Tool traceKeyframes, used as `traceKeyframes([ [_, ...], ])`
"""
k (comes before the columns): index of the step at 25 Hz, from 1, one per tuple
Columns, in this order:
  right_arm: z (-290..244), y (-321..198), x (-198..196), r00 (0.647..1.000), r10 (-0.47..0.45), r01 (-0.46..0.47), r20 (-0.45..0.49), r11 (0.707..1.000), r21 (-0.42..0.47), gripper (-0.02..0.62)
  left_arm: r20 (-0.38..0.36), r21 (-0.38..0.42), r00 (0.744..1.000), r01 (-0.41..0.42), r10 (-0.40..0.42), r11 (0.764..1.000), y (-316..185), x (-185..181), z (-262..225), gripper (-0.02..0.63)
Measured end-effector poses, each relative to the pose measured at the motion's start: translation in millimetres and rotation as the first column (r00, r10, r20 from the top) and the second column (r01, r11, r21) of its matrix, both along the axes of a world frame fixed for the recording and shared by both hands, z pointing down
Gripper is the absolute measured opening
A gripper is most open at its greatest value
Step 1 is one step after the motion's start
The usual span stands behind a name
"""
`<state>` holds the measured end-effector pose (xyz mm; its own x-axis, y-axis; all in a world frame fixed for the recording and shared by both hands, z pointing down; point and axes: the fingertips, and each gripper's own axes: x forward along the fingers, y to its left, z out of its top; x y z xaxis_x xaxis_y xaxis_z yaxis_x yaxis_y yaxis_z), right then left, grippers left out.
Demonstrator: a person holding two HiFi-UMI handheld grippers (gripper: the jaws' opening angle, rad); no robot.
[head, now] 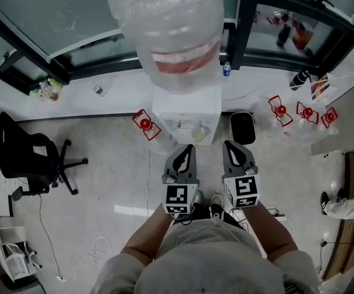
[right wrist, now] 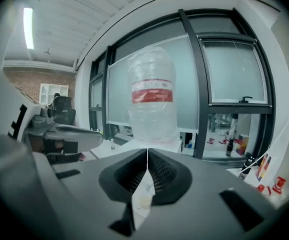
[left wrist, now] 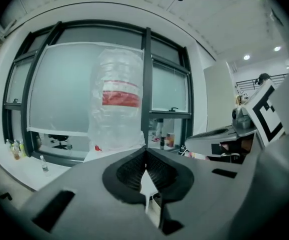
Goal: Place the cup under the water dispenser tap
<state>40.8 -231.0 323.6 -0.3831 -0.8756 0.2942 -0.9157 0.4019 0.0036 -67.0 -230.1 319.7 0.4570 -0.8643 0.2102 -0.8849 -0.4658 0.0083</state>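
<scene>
The white water dispenser (head: 186,112) stands against the window wall, carrying a large bottle (head: 171,35) wrapped in clear plastic with a red band. A small pale round thing (head: 198,131) sits on the dispenser's front; I cannot tell if it is the cup. My left gripper (head: 189,147) and right gripper (head: 229,144) are held side by side just short of the dispenser, pointing at it. Both are shut with nothing between the jaws. In the left gripper view the bottle (left wrist: 117,104) stands ahead above the closed gripper (left wrist: 145,156). The right gripper view shows the bottle (right wrist: 152,99) over its closed gripper (right wrist: 147,151).
A black office chair (head: 27,158) stands at the left. Red-capped clear jugs lie on the floor left (head: 145,124) and right (head: 279,110) of the dispenser, beside a black bin (head: 242,127). Small bottles (head: 48,89) line the window ledge. Another person's shoe (head: 327,204) shows at the right.
</scene>
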Motion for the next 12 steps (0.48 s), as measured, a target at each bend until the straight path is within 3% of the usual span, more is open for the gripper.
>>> traceKeyframes([
  [6, -47, 11, -2, 1.0, -0.023, 0.022, 0.019, 0.999, 0.048, 0.028, -0.085, 0.006, 0.996, -0.013, 0.014, 1.0, 9, -3, -55, 0.02],
  [12, -62, 16, -3, 0.999, -0.035, 0.033, 0.036, 0.997, 0.07, 0.028, -0.058, 0.104, 0.998, 0.007, -0.001, 0.995, 3, -8, -89, 0.02],
])
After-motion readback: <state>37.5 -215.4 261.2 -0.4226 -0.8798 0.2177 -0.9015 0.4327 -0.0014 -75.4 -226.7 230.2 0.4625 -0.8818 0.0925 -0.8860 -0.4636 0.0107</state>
